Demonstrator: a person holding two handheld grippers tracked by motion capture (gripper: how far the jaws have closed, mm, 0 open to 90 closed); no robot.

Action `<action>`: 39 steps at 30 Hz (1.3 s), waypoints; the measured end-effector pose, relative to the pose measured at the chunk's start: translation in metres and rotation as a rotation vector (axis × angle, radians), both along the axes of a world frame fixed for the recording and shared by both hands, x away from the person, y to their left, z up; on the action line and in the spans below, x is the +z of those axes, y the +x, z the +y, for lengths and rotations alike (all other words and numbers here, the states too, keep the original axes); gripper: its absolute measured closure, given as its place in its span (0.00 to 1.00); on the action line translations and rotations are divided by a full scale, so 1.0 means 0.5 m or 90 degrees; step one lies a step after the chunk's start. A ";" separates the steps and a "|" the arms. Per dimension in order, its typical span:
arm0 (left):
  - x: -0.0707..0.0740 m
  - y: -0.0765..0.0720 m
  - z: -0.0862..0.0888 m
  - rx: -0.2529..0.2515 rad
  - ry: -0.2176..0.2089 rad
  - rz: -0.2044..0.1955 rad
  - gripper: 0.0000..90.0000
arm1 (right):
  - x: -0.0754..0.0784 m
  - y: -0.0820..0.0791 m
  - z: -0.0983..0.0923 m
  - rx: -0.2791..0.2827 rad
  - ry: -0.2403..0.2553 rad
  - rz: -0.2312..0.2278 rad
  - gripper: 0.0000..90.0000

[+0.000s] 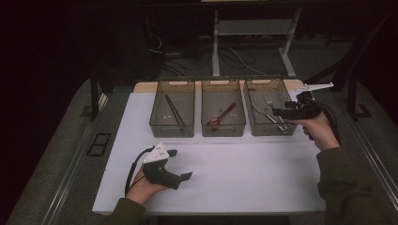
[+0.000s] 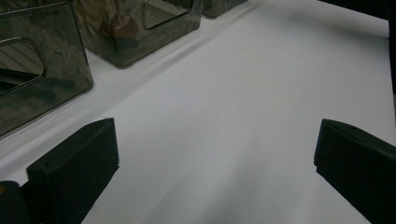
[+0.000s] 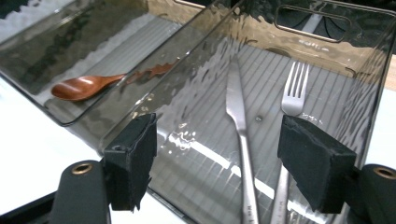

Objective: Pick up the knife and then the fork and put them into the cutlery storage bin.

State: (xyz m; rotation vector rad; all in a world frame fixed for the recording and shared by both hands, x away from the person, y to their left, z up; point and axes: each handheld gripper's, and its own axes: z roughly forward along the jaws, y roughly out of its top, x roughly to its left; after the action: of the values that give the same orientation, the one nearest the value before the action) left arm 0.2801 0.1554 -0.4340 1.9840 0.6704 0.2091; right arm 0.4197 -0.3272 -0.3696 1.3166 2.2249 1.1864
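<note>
Our right gripper (image 3: 217, 158) hangs over the rightmost of 3 smoky clear plastic bins (image 3: 327, 28), its black jaws standing wide with nothing between them. Below them, on the bin's ribbed floor, lie a plain steel table knife (image 3: 238, 121) and a steel fork (image 3: 293, 93), side by side and close, handles toward us. We judge both to be stiff, fairly light and slick: polished metal lying flat gives the pads little to bite on. The best hold looks to be across the narrow handle, pads squeezing its 2 edges, well away from the tines or blade (the neighbour lies near enough to get nudged). The middle bin holds a reddish-brown wooden spoon (image 3: 84, 87), which we would expect to be grippier. Our left gripper (image 2: 215, 154) rests wide and empty over the white table (image 2: 261, 84).
</note>
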 end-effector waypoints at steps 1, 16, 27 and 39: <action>0.000 0.000 0.000 0.001 0.000 -0.001 0.00 | -0.001 -0.005 0.000 0.001 0.006 -0.004 0.31; -0.002 0.000 0.001 0.005 0.002 0.001 0.00 | -0.008 -0.087 0.021 0.027 0.040 -0.044 0.27; 0.000 -0.004 0.006 0.003 0.000 -0.001 0.00 | -0.018 -0.146 0.040 0.070 0.036 -0.073 0.22; 0.001 -0.004 0.006 0.004 0.004 -0.002 0.00 | -0.031 -0.210 0.036 0.082 0.052 -0.094 0.21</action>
State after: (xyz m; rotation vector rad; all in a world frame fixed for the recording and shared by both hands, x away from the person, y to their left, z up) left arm 0.2782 0.1583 -0.4338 1.9872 0.6751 0.2178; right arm 0.3146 -0.3090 -0.3848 1.0894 2.2036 1.3861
